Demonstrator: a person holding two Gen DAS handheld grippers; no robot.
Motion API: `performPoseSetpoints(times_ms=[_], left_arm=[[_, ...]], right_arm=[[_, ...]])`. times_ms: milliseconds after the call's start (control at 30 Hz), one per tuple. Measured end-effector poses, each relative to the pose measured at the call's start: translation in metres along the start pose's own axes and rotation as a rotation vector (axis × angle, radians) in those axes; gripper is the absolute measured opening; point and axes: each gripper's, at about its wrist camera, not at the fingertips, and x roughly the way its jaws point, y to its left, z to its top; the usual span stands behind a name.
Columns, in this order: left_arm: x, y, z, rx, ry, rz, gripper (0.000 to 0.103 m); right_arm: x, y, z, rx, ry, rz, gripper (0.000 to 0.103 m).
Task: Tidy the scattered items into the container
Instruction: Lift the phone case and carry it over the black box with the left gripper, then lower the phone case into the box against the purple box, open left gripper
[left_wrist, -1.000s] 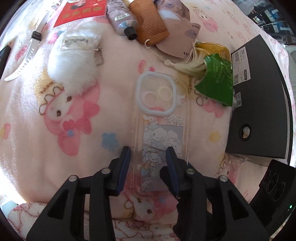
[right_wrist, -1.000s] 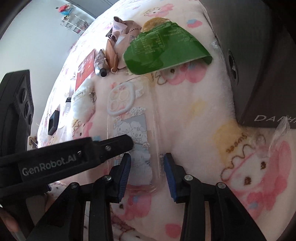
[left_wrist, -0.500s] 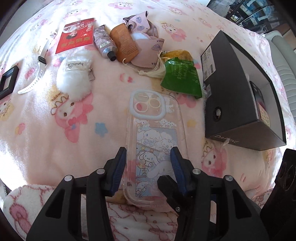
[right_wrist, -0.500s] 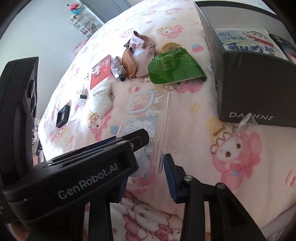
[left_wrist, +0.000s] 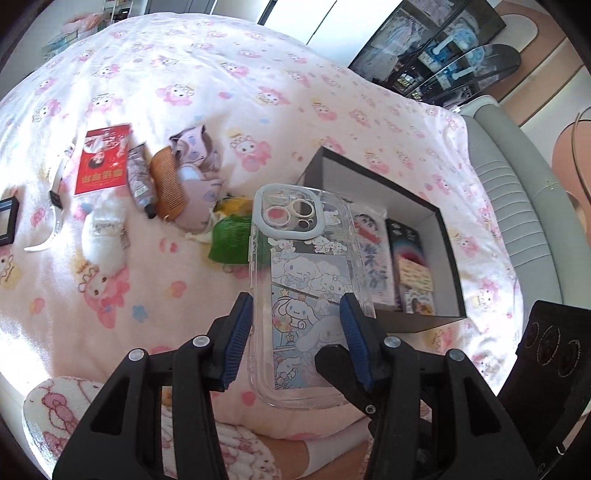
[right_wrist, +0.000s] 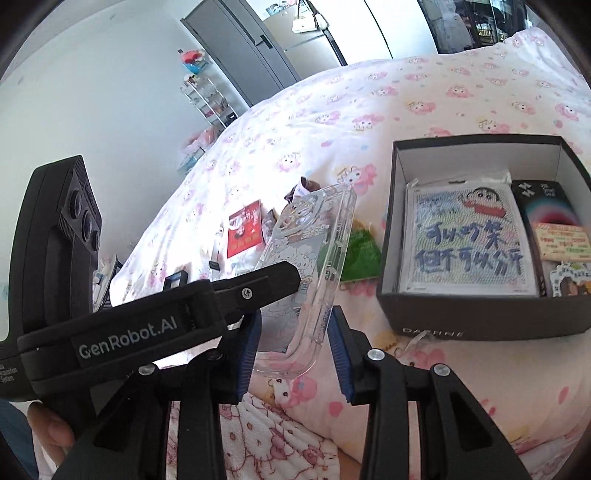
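Phone case (left_wrist: 308, 291), clear with cartoon dogs printed on it, sits clamped between the blue pads of your left gripper (left_wrist: 297, 332), lifted off the bed (left_wrist: 258, 92) and tilted with its camera ring end pointing away from you. Seen from the right wrist, the same case (right_wrist: 306, 266) hangs just left of the black box (right_wrist: 476, 314), not over it. Your right gripper (right_wrist: 293, 350) has its jaws spread apart; the case's lower corner looks to lie between them, though I can't tell whether they touch it. Inside the box lie a cartoon-printed card (right_wrist: 469, 243) and a dark packet (right_wrist: 550, 214). On the bedspread beyond, a green packet (left_wrist: 231, 242), a white fluffy charm (left_wrist: 103, 236), a brown comb (left_wrist: 168, 184), a small tube (left_wrist: 138, 177) and a red card (left_wrist: 101, 158) lie scattered
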Motion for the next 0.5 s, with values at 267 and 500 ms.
performPoseSetpoints(times_ms=[267,500], left_arm=[[0.034,-0.069,0.023,0.083,0.045,-0.098,0.050],[0.095,-0.124,0.038,0.102,0.145,-0.227,0.049]], right_arm=[[-0.039,-0.049,0.028,0.021,-0.041,-0.037,0.034],[-0.064,-0.107,0.046,0.034,-0.047,-0.110,0.034]])
